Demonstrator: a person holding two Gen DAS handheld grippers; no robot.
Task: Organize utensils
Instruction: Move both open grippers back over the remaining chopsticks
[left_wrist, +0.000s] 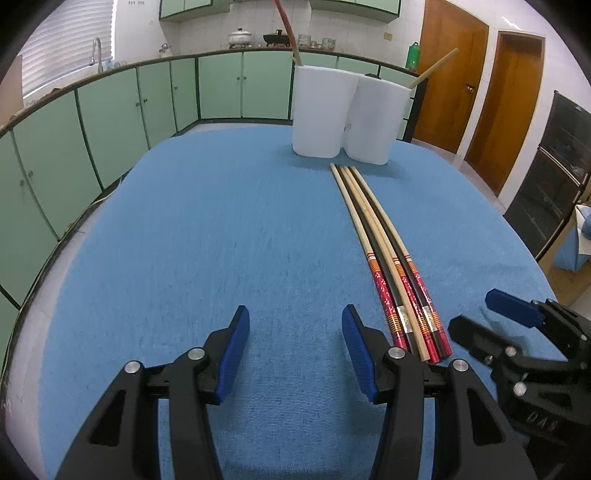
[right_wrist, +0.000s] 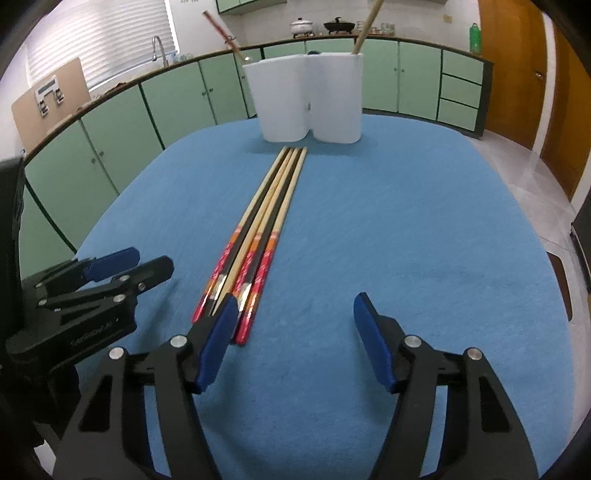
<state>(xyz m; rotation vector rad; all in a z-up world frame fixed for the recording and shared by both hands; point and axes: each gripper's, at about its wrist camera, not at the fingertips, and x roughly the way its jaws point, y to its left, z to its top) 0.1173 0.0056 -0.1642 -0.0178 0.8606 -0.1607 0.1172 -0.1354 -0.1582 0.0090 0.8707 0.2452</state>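
Home kitchen: green cabinets (left_wrist: 221, 85), faucet (left_wrist: 96, 50), pots (left_wrist: 240, 37).

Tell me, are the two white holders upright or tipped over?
Upright. Both white holders stand on their bases on the blue tablecloth, open tops up, and a chopstick leans out of each.

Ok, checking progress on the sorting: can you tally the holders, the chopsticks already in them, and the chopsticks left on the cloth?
White holders: 2
Chopsticks in holders: 2
Chopsticks on cloth: 4 by visible tips, maybe more
Total: at least 8
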